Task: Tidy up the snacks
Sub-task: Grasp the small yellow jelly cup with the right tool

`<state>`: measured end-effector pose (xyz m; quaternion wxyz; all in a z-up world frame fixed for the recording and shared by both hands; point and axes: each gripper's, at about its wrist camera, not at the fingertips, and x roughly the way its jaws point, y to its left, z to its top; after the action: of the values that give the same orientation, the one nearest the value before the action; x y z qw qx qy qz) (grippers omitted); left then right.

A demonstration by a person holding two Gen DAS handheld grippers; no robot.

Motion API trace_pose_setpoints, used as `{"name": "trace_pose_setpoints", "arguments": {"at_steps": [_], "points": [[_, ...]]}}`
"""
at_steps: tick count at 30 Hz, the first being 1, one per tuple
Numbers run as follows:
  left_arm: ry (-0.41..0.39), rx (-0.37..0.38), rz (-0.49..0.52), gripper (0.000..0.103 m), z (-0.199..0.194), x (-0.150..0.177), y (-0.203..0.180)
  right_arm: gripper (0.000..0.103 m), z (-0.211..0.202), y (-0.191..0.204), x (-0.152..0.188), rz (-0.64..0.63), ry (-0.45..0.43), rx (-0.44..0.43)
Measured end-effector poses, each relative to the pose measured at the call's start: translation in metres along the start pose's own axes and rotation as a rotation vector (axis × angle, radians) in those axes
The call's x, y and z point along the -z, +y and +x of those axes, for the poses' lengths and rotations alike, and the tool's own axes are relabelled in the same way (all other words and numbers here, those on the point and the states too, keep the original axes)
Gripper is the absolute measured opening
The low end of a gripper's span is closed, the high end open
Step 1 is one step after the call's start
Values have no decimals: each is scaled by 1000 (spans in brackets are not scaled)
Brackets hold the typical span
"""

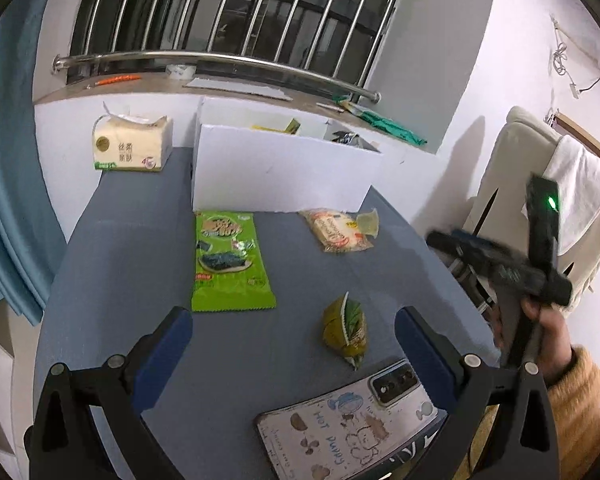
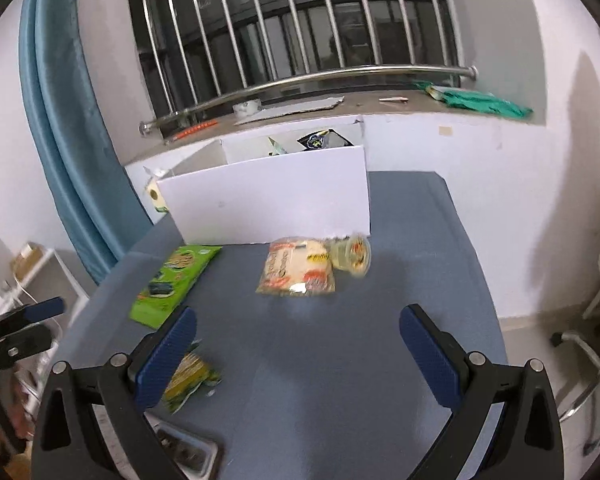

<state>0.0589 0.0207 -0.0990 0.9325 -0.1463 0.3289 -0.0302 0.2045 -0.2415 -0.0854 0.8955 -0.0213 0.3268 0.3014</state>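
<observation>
On blue bench (image 1: 140,264) four snack packets wait before half-filled white foam box (image 1: 280,172), both my claws wide open, empty.

Green seaweed packet (image 1: 230,260), white box (image 1: 284,172), blue table (image 1: 140,248).
</observation>
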Motion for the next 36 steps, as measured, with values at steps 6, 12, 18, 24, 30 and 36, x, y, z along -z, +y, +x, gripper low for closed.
{"name": "trace_pose_setpoints", "arguments": {"at_steps": [6, 12, 18, 24, 30, 36], "points": [[3, -14, -1, 103, 0, 4, 2, 103, 47, -13, -34, -47, 27, 23], [22, -23, -16, 103, 4, 8, 9, 103, 102, -33, -57, -64, 123, 72], [43, -22, -53, 103, 10, 12, 20, 101, 128, -46, -52, -33, 199, 56], [57, -26, -57, 103, 15, 13, 22, 39, 143, -54, -46, 9, 264, -8], [71, -30, -66, 103, 24, 10, 24, 11, 126, -50, -45, -41, 232, -22], [81, -17, -56, 103, 29, 9, 18, 31, 112, -49, -42, -62, 222, -10]]}}
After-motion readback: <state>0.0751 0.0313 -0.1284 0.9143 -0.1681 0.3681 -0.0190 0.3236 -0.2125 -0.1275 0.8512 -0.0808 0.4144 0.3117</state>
